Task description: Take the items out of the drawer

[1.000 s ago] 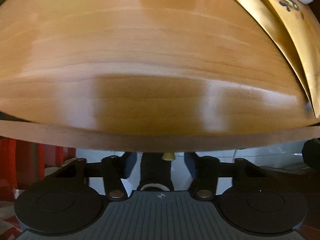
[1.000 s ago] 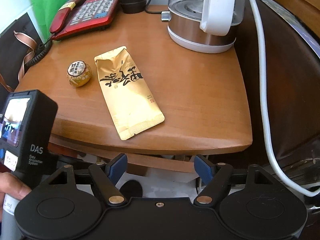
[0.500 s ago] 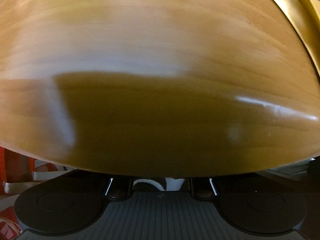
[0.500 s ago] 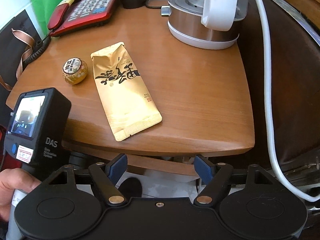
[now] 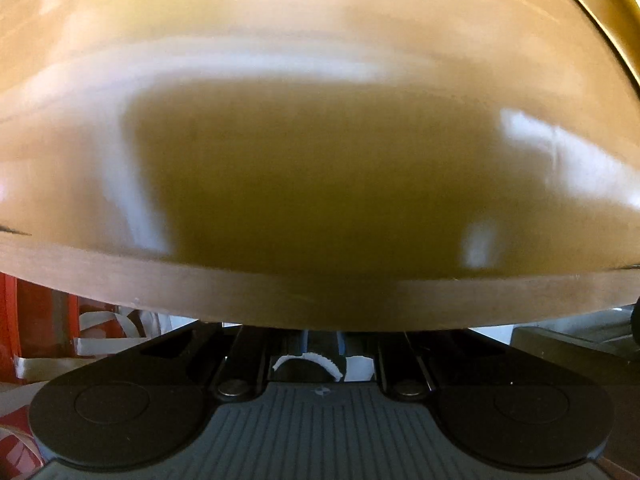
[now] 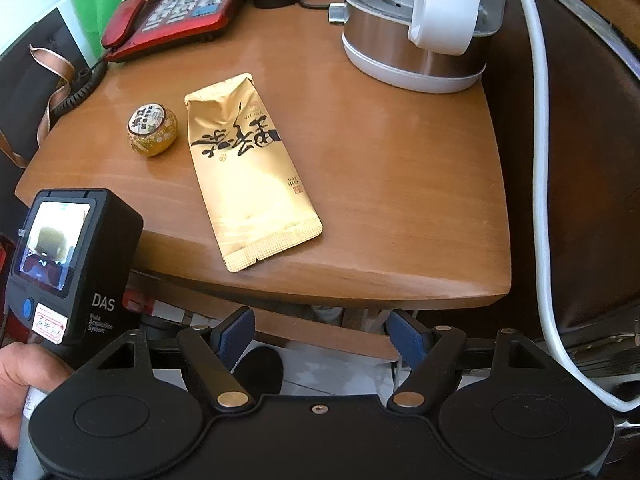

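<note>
The main risk lies with the left gripper [image 5: 322, 340]. It points down past the front lip of the counter [image 6: 380, 184], and that lip hides its fingertips. Its jaws have just been closing and now stand close together. A dark thing with a white toothed edge [image 5: 306, 370] shows between them, but I cannot tell whether the pads actually press on it. If the grip is shallow or off-centre, the thing could slip free on the way up. It could also catch on the lip overhead, since the gripper works nearly blind there.

The drawer itself is not clearly shown. It is probably behind the wooden rail [image 6: 320, 322] under the counter. A gold tea packet [image 6: 248, 168] and a small round wrapped tea ball [image 6: 152, 130] lie on the counter just beside each other (likely already taken out).

The right gripper [image 6: 320, 336] hangs spread and empty near the counter's front edge. A hand [image 6: 16, 384] holds the left tool. A kettle [image 6: 420, 28], a red telephone [image 6: 176, 12] and a white cable [image 6: 540, 200] crowd the back and side, leaving the middle free.
</note>
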`<act>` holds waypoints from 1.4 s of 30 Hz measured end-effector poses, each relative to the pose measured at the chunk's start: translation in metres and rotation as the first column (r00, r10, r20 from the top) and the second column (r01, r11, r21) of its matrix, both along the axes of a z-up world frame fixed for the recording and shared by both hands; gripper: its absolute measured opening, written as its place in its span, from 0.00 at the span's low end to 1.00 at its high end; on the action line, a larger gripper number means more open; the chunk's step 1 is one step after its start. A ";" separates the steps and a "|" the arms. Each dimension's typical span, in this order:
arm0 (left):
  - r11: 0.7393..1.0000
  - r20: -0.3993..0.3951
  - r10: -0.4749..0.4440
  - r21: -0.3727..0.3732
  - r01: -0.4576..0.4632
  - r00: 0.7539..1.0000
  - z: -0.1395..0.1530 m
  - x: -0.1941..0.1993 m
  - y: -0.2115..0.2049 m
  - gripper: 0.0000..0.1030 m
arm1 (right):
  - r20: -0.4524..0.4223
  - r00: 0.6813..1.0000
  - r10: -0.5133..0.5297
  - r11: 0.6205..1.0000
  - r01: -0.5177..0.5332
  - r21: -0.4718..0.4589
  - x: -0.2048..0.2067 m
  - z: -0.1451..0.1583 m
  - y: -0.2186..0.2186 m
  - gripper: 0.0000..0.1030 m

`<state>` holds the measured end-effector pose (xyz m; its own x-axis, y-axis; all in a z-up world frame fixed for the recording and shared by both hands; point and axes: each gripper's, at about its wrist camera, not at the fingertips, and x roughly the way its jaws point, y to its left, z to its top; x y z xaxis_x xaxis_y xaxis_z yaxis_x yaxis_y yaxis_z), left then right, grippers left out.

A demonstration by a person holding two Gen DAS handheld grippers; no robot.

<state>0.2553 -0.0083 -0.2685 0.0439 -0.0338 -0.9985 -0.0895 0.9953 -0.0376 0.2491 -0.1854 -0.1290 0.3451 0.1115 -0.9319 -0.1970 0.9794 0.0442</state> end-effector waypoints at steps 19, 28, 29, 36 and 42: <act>0.999 0.011 -0.013 -0.045 0.014 1.000 0.003 -0.034 0.018 0.15 | -0.050 0.998 -0.048 0.998 0.050 0.042 0.013 -0.008 0.003 0.65; 0.999 0.018 -0.011 -0.038 0.012 1.000 -0.010 -0.062 0.022 0.13 | -0.060 0.997 -0.050 0.998 0.053 0.045 0.013 -0.008 0.001 0.65; 0.999 0.018 -0.010 -0.035 0.010 1.000 -0.010 -0.067 0.023 0.13 | -0.061 0.997 -0.050 0.998 0.053 0.045 0.013 -0.008 0.001 0.65; 0.999 0.012 -0.029 -0.019 0.029 0.999 -0.005 -0.093 0.024 0.12 | -0.065 0.996 -0.063 0.996 0.067 0.061 0.014 -0.005 -0.006 0.64; 0.998 -0.096 -0.008 -0.061 0.002 0.995 -0.027 -0.128 0.031 0.00 | -0.088 0.994 -0.068 0.994 0.075 0.079 0.018 -0.009 -0.003 0.64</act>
<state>0.1276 0.0230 -0.2955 -0.0522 -0.0946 -0.9942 -0.0903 0.9919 -0.0896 0.2672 -0.1881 -0.1380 0.2749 0.1666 -0.9469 -0.1184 0.9833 0.1386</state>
